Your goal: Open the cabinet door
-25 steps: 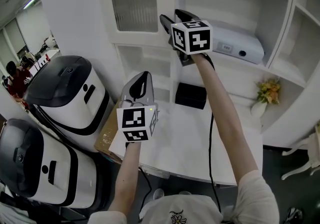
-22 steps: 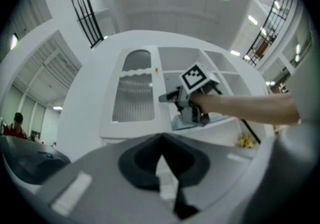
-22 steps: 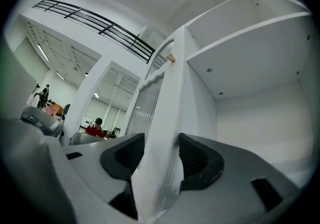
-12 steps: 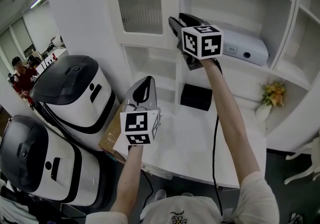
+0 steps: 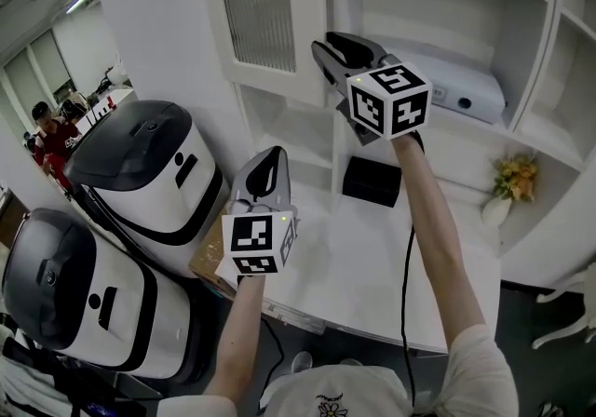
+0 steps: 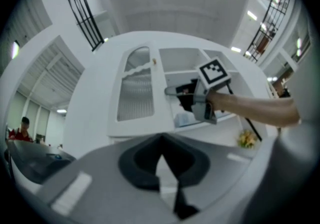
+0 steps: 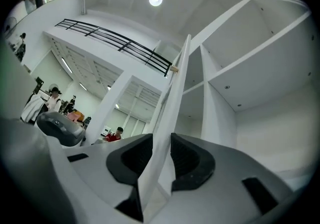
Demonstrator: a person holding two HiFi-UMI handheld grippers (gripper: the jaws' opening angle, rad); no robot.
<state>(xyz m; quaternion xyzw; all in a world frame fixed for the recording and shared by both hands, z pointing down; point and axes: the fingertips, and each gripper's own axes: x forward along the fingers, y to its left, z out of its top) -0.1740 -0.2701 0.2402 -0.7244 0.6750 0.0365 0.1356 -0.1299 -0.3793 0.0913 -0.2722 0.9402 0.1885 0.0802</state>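
The right tool is closing on the free edge of the cabinet door, at eleven o'clock in the head view, its pads meeting both faces (likely the best leverage for swinging it). The left tool, jaws together and empty, hangs at seven o'clock over the counter.

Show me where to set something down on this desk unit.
Bare: the desk top between the black box, the flower vase and the front edge; the open niche under the cabinet door. Crowded: that door's edge, where the right tool is closing its jaws on it, and the desk's left corner around the left tool.
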